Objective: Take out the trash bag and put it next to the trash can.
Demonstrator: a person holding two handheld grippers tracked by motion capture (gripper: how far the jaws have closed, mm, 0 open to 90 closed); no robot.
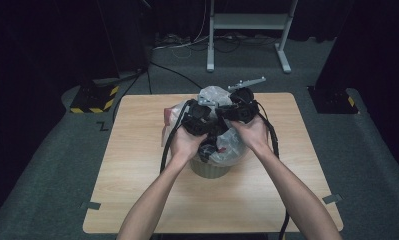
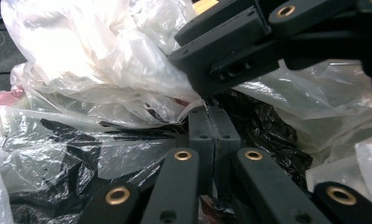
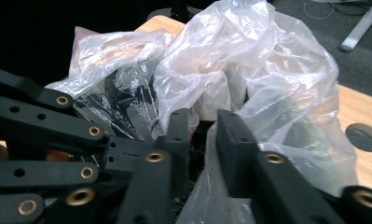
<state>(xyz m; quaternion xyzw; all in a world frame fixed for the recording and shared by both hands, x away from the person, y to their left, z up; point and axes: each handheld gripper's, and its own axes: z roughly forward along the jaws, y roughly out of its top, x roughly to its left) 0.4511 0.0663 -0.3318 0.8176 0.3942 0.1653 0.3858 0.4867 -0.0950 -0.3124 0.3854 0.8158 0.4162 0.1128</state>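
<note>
Work: both hands at a clear plastic bag (image 1: 222, 145) lining a small bin (image 1: 210, 170) mid-table (image 1: 137, 165); looks like tying or bunching the bag top.
L gripper (image 2: 214, 114): jaws together, pinching a thin fold of the clear film at the tips; bag billows above and to its left, dark contents show thru below.
R gripper (image 3: 204, 126): jaws a little apart, narrow gap; film lies betw. them but pads don't seem to press on it. Bag top rises just beyond tips, more film drapes to its right.
R vs L: R gripper's linkage sits right above L's tips in left gripper view, v. close, maybe touching.
Bin: under both grippers, mostly hidden by bag.
Risk 1: film is thin; L pulling alone could tear it at the pinch.
Risk 2: R has no firm hold, so the bunch may slip loose & fall open.
Risk 3: grippers crowd each other; linkages could snag film or collide.
Risk 4: upward tug could tip the light bin.
</note>
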